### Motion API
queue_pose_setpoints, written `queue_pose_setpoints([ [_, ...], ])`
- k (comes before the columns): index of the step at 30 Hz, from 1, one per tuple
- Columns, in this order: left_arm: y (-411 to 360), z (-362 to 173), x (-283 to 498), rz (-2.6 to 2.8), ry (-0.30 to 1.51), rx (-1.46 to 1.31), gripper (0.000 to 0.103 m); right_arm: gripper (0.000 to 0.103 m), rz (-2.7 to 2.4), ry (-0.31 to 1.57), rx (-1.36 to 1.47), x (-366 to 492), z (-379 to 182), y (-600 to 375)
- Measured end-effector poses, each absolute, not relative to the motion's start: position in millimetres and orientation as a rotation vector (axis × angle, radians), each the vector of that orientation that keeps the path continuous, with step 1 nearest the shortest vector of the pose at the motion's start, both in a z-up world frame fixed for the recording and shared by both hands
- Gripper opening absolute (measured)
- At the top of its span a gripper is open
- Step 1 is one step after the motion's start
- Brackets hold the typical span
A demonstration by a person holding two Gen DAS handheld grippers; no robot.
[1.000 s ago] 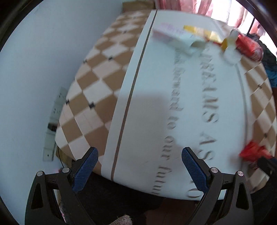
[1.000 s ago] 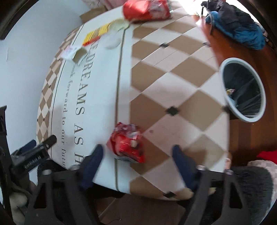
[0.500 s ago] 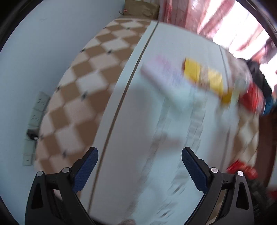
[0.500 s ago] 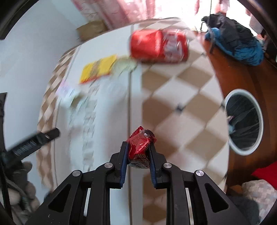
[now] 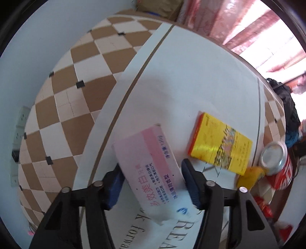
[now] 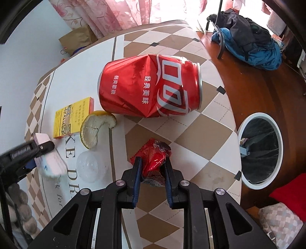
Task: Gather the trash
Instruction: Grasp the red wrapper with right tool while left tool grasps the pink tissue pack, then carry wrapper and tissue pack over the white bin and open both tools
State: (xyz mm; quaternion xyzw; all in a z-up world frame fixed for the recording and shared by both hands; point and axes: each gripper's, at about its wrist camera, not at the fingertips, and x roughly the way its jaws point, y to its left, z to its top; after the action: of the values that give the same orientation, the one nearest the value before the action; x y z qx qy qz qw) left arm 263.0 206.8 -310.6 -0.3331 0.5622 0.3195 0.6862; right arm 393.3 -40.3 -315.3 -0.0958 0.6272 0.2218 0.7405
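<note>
- The right hand-held gripper (image 6: 153,168) has its two blue-padded fingers closed tight on a crumpled red wrapper (image 6: 154,159), which sticks up between the pads above the counter (image 6: 191,134).
- The left hand-held gripper (image 5: 151,182) has its fingers set partly apart on either side of a pink-and-white box (image 5: 151,168) printed with Chinese text. The pads sit at the box's long edges, but I cannot tell whether they press on it.
- From the right wrist view, the left hand-held gripper enters at the left edge, with the pale box at its tip.
- Just beyond the pink-and-white box on the white band of the cloth lies a flat yellow box (image 5: 220,145) with an orange edge.
- A curved piece of citrus peel (image 6: 95,128) lies beside the yellow box, pith side up, near the base of the can.
- A dented red soda can (image 6: 151,90) lies on its side on the brown-and-cream checked part of the cloth, further out from the held wrapper.
- A small clear plastic dome (image 6: 91,166) rests on the white band, left of the right hand-held gripper and below the peel.
- Off the counter's right edge, on the wooden floor, stands a white-rimmed bin (image 6: 279,138) lined with a black bag, with some scraps visible inside.
- Further back on the floor lies a heap of blue and black fabric (image 6: 254,47), and pink curtains (image 6: 114,13) hang behind the counter.
</note>
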Motion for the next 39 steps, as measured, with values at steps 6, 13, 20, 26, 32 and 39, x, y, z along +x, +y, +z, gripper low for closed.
queue_pose_setpoints([
  [6,170,-302,237,0.642,1.284,-0.552,0.05,0.022,0.512,1.383,-0.216,381,-318,-48],
  [13,142,-309,222,0.569,1.316,-0.461,0.052,0.029,0.568,1.395,-0.202,369,-323,-49],
  [20,137,-310,211,0.577,1.296,-0.459,0.049,0.028,0.576,1.368,-0.248,362,-321,-41],
  [26,118,-283,204,0.609,1.236,-0.381,0.048,0.021,0.599,1.327,-0.232,348,-306,-49],
  [32,72,-228,180,0.613,1.119,-0.313,0.048,0.02,0.651,1.244,-0.182,326,-266,-81],
  [39,25,-164,187,0.521,0.997,-0.263,0.048,0.02,0.667,1.146,-0.077,318,-205,-149],
])
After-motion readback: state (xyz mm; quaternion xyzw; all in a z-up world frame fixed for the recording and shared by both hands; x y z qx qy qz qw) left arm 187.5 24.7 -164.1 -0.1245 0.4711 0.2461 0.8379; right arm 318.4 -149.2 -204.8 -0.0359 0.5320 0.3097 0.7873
